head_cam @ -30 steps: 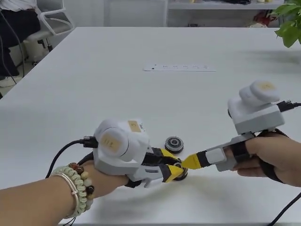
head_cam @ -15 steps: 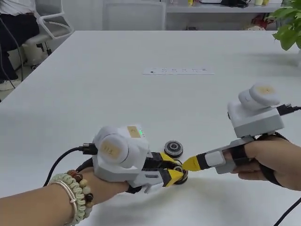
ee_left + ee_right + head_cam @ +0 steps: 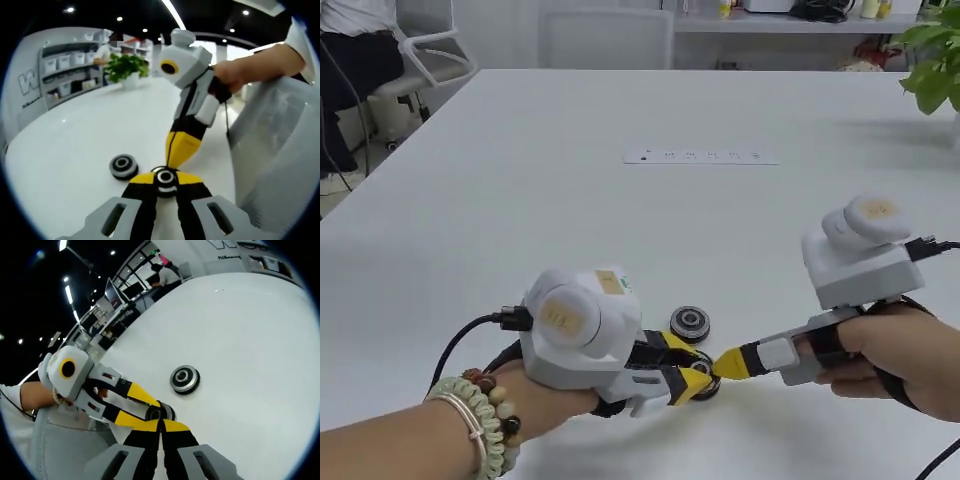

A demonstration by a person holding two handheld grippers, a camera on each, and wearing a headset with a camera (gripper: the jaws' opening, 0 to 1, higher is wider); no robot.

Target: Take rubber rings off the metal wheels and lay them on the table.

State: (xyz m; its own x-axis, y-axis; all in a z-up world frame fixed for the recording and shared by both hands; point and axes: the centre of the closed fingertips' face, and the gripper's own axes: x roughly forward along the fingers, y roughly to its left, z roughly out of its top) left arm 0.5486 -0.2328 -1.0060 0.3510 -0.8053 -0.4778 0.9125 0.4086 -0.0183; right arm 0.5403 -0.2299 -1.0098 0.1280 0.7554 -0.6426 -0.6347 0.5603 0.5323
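- My left tongs [image 3: 694,374] [image 3: 164,182] are narrowed onto a metal wheel [image 3: 703,383] [image 3: 165,176] [image 3: 159,413]; the yellow tips grip it from both sides, low over the table [image 3: 620,230], near its front edge.
- My right tongs [image 3: 726,366] [image 3: 160,426] come in from the right with the jaws pressed almost together; their yellow point meets the rim of that gripped wheel; from the left gripper view the same point [image 3: 172,161] comes down onto the wheel's far edge.
- Whether a rubber ring is actually pinched between the right jaws I cannot tell; the contact spot is too small and dark.
- A second wheel [image 3: 689,322] [image 3: 123,166] [image 3: 184,378] lies flat on the table just beyond the two tongs, apart from both; it shows a dark outer band around a pale metal hub.
- A flat white strip [image 3: 700,156] lies farther back, near the table's middle; a green plant [image 3: 932,60] stands at the far right corner.
- Bead bracelets [image 3: 480,398] sit on the wrist behind my left tongs; a black cable [image 3: 460,335] trails from that unit across the table.
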